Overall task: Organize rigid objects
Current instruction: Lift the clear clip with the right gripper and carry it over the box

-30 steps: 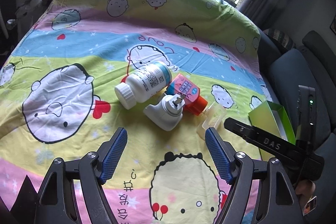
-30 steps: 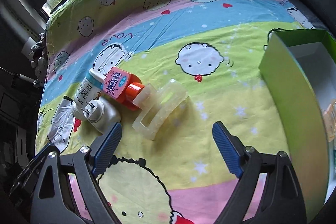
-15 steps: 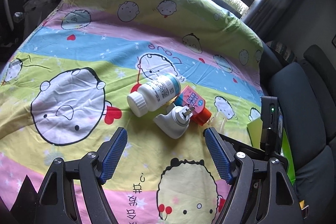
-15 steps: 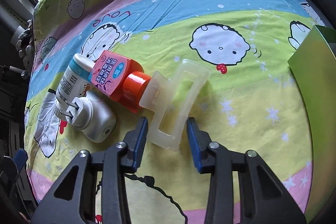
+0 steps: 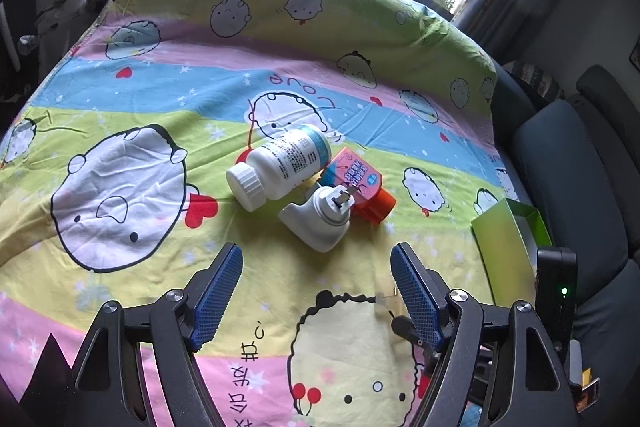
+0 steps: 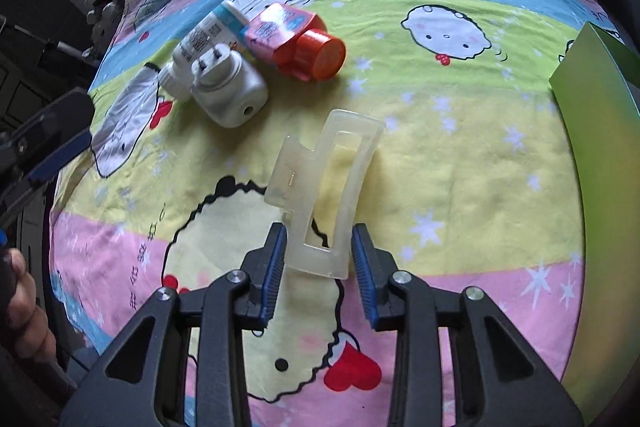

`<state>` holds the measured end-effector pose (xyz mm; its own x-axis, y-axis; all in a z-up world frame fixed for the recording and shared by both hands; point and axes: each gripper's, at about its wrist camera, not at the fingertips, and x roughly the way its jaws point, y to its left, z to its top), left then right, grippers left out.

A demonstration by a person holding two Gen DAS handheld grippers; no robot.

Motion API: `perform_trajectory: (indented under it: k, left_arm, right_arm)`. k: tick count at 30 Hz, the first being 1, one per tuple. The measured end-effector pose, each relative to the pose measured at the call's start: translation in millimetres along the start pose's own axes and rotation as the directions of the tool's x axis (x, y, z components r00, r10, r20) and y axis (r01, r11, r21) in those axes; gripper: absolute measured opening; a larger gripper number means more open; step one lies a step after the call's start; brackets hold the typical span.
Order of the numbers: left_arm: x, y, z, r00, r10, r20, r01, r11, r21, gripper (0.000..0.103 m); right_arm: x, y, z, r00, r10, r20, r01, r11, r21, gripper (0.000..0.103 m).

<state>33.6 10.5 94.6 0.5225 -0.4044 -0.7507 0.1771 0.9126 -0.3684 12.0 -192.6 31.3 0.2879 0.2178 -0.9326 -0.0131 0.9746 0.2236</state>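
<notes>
Right gripper (image 6: 318, 259) clamped the hair clip (image 6: 326, 183) at lower centre; next move: carry to green box (image 6: 596, 99) at right edge.

The bedsheet (image 5: 132, 99) carries the word "Love" in red script, upside down from both cameras, printed just above a cartoon face on the blue stripe; nearer the grippers it also bears two dark Chinese characters, likewise inverted (too distorted to read with confidence). The white pill bottle (image 5: 280, 167) has a label of small print, and the pink bottle with the orange cap (image 5: 356, 183) shows Chinese lettering, neither legible.
</notes>
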Motion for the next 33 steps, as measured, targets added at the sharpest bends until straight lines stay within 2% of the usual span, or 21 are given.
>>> perform_trajectory:
  k: [3, 5, 7, 10, 12, 16, 21, 25, 27, 31, 33]
  left_arm:
    - [4, -8, -6, 1.0, -0.004, -0.016, 0.004, 1.0, 0.016, 0.077]
    - [8, -13, -10, 1.0, -0.004, -0.028, 0.004, 1.0, 0.027, 0.077]
    - [11, -19, -14, 0.999, -0.005, -0.038, 0.006, 0.999, 0.043, 0.077]
    - [16, -26, -20, 0.999, -0.016, -0.042, 0.017, 0.999, 0.047, 0.077]
    - [21, -31, -24, 0.998, -0.034, -0.053, 0.037, 0.998, 0.049, 0.077]
    - [32, -42, -33, 0.994, -0.061, -0.086, 0.066, 0.997, 0.051, 0.077]
    - [43, -51, -42, 0.988, -0.1, -0.122, 0.107, 0.993, 0.051, 0.077]
    - [48, -61, -49, 0.986, -0.104, -0.13, 0.117, 0.989, 0.09, 0.077]
    - [51, -65, -51, 0.985, -0.113, -0.132, 0.127, 0.986, 0.104, 0.07]
    - [60, -71, -57, 0.982, -0.107, -0.157, 0.126, 0.985, 0.12, 0.069]
    - [64, -73, -59, 0.983, -0.088, -0.163, 0.111, 0.984, 0.139, 0.057]
  right_arm:
    - [-2, -3, -2, 1.0, -0.014, 0.005, 0.014, 1.0, -0.018, 0.034]
    - [-7, -9, -2, 1.0, -0.015, 0.026, 0.015, 1.0, 0.004, 0.041]
    - [-16, -17, -4, 0.998, 0.005, 0.055, -0.006, 1.0, 0.029, 0.054]
    - [-34, -31, -6, 0.99, 0.058, 0.129, -0.068, 0.995, 0.075, 0.06]
    - [-43, -41, -6, 0.979, 0.099, 0.179, -0.122, 0.985, 0.119, 0.061]
    - [-46, -51, -3, 0.963, 0.149, 0.227, -0.192, 0.964, 0.183, 0.062]
    - [-35, -63, -3, 0.958, 0.198, 0.209, -0.248, 0.937, 0.246, 0.063]
    - [-31, -66, -2, 0.94, 0.267, 0.211, -0.318, 0.91, 0.265, 0.063]
    - [-29, -63, -2, 0.939, 0.279, 0.203, -0.326, 0.91, 0.257, 0.063]
    - [-17, -59, 1, 0.942, 0.285, 0.178, -0.323, 0.914, 0.247, 0.063]
    - [-10, -59, 3, 0.939, 0.302, 0.166, -0.336, 0.907, 0.253, 0.06]
